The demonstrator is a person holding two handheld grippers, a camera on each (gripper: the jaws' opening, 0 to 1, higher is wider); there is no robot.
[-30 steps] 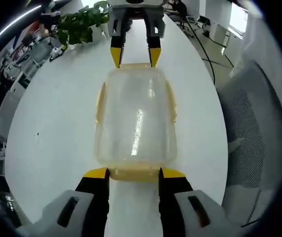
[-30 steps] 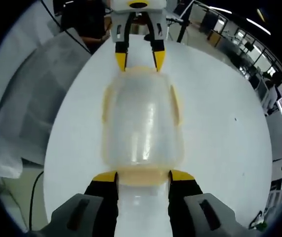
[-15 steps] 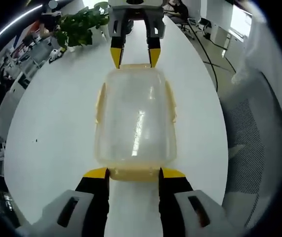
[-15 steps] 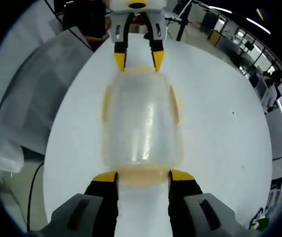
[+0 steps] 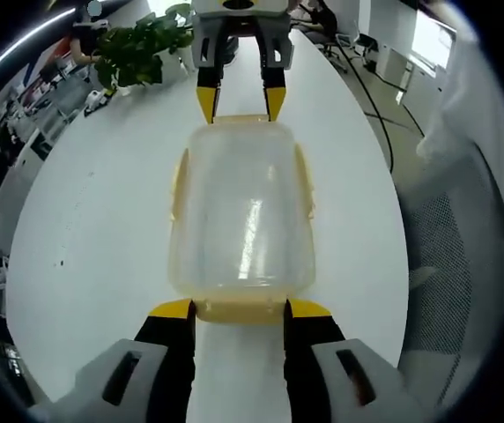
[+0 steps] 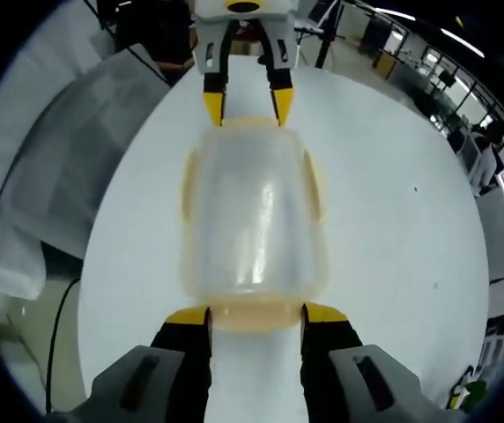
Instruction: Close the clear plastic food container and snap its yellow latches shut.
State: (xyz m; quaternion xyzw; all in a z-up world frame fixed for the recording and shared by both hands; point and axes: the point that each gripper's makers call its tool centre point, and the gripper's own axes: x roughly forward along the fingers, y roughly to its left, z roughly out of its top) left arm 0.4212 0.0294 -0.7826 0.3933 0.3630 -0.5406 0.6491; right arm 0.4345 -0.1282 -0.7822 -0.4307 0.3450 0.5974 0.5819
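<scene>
Lying lengthwise on the white desk, the clear container stretches between both open tools, left tool and right tool each facing one short end, equally near.

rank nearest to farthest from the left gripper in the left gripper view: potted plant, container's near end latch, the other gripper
1. near end latch, right between the left gripper's tips
2. right gripper, at the container's far end
3. potted plant, beyond it, upper left on the white table
</scene>
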